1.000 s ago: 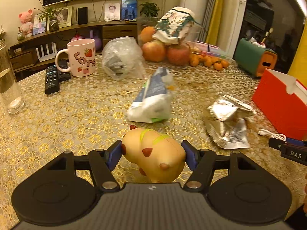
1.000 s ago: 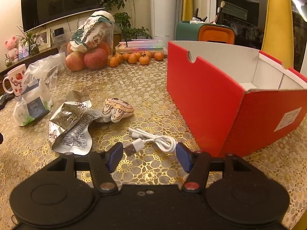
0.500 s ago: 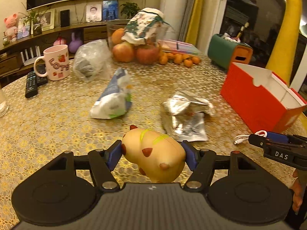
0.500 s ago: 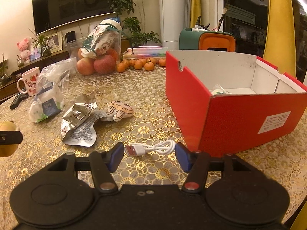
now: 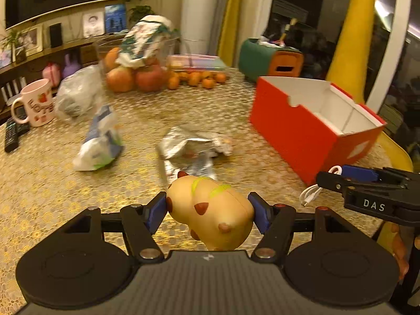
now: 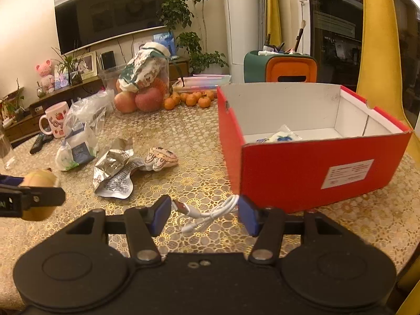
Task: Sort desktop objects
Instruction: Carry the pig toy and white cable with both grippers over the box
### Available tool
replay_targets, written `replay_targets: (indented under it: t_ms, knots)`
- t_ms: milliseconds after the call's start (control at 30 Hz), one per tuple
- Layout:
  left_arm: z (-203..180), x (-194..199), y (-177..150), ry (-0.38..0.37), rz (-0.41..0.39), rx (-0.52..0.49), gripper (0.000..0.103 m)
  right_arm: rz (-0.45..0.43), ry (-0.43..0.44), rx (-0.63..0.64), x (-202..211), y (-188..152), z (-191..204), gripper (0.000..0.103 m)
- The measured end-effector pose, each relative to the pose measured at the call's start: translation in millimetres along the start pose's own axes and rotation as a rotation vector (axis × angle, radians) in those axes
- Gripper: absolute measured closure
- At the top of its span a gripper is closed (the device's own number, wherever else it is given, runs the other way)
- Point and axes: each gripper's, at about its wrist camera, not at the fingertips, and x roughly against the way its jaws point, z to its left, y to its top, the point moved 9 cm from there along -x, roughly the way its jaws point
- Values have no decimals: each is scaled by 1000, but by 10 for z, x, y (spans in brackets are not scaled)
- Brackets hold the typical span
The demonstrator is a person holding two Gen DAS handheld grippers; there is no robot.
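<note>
My left gripper [image 5: 208, 210] is shut on a tan squishy toy [image 5: 210, 210] with brown spots, held above the table; the toy also shows in the right wrist view [image 6: 39, 181]. My right gripper [image 6: 203, 214] is open, its blue pads on either side of a white USB cable [image 6: 207, 214] lying on the table; I cannot tell if they touch it. The cable also shows in the left wrist view [image 5: 313, 193]. The red box [image 6: 309, 162] stands just right of the cable, with a small packet [image 6: 282, 136] inside.
A crumpled silver wrapper [image 6: 114, 169], a small striped plush [image 6: 160, 157], a white-blue bag [image 6: 74, 151], a clear plastic bag [image 5: 78, 97], a pink mug [image 5: 34, 105], remotes [image 5: 11, 134], fruit [image 5: 131, 78] and small oranges [image 6: 190, 99] lie on the gold tablecloth [image 5: 52, 189].
My left gripper has swung right toward the red box, carrying the toy. My right gripper has moved forward so the cable now lies between its pads.
</note>
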Motion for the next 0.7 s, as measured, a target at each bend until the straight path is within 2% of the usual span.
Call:
replay_targets:
  t_ms: [433,700]
  knots:
    - [-829,86,183,-105,-5,-112,37,-54,24,46,456,219,-379,47]
    - [-1328,68,389,-167,-24,-181,37,-88,-1,76,678,413,-713,47]
